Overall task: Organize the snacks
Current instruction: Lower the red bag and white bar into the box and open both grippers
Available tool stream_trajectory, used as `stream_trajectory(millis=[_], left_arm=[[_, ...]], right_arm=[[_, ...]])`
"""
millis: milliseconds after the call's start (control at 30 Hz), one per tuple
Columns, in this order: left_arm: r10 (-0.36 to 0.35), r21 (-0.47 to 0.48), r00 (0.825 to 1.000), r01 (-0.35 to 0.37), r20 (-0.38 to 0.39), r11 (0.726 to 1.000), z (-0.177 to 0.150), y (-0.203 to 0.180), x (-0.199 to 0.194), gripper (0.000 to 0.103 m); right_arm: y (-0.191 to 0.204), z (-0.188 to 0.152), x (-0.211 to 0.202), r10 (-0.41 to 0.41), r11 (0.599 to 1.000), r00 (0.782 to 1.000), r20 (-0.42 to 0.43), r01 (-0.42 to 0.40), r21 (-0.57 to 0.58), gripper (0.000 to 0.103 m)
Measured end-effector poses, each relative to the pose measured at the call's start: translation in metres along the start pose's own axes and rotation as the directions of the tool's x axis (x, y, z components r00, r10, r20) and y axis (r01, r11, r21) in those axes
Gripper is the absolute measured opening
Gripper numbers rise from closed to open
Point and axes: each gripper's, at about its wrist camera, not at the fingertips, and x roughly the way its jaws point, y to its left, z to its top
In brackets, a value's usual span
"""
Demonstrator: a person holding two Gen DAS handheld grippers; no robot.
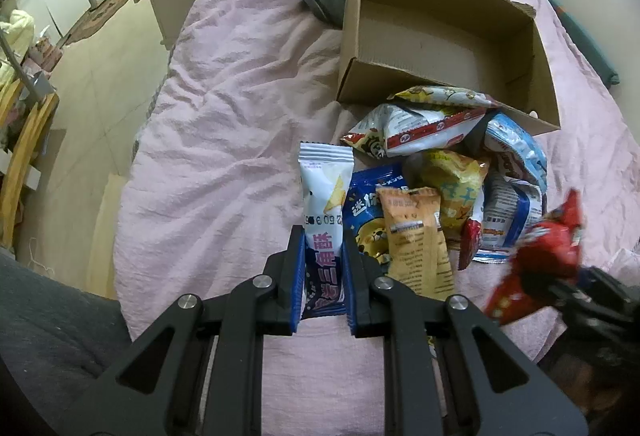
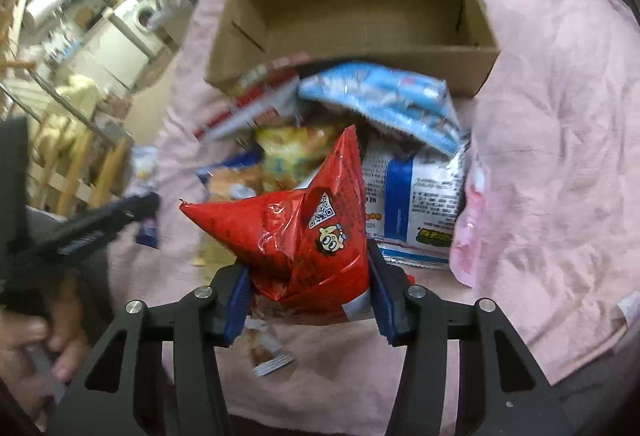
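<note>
Gripping snacks — red bag (image 2: 304, 236) seemingly pinched.

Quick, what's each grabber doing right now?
Left gripper: shut on the white and blue snack packet.
Right gripper: closed on the red snack bag.

Snack pile (image 1: 440, 172) crowds the empty cardboard box's (image 1: 440, 36) near wall.

The right tongs (image 2: 310, 286) gripped a crumpled red snack bag (image 2: 296, 232) between their blue pads (image 2: 236, 306). Beyond it, more snack packets (image 2: 400, 172) lay heaped on the pink bedsheet (image 2: 560, 116) against an open cardboard box (image 2: 352, 12). The left tongs (image 2: 100, 220) showed blurred at left.
</note>
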Motion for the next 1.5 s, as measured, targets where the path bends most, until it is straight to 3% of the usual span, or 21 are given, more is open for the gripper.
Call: stream_trajectory(millis=[167, 433, 833, 1033, 1300, 1500], left_arm=[[-0.027, 0.024, 1.000, 0.027, 0.012, 0.999, 0.016, -0.010, -0.015, 0.014], [-0.065, 0.080, 0.996, 0.060, 0.065, 0.995, 0.073, -0.040, -0.034, 0.014], [-0.064, 0.141, 0.990, 0.046, 0.126, 0.989, 0.155, -0.070, -0.005, 0.014], [-0.051, 0.149, 0.988, 0.029, 0.146, 0.988, 0.172, -0.077, 0.017, 0.014], [-0.068, 0.188, 0.986, 0.039, 0.152, 0.981, 0.171, -0.087, 0.043, 0.014], [-0.034, 0.201, 0.981, -0.005, 0.192, 0.979, 0.171, -0.091, 0.050, 0.014]], right_arm=[[-0.012, 0.008, -0.034, 0.024, 0.999, 0.999, 0.045, -0.025, 0.023, 0.053], [-0.026, 0.065, -0.061, 0.034, 0.998, 0.989, 0.141, -0.042, 0.055, 0.054], [-0.059, 0.151, -0.022, 0.024, 0.990, 0.978, 0.209, -0.052, 0.130, 0.054], [-0.067, 0.170, 0.002, 0.015, 0.990, 0.977, 0.213, -0.044, 0.131, 0.055], [-0.082, 0.167, 0.023, 0.029, 0.986, 0.980, 0.195, -0.060, 0.156, 0.055], [-0.078, 0.170, 0.029, -0.031, 0.994, 0.982, 0.185, 0.010, 0.112, 0.056]])
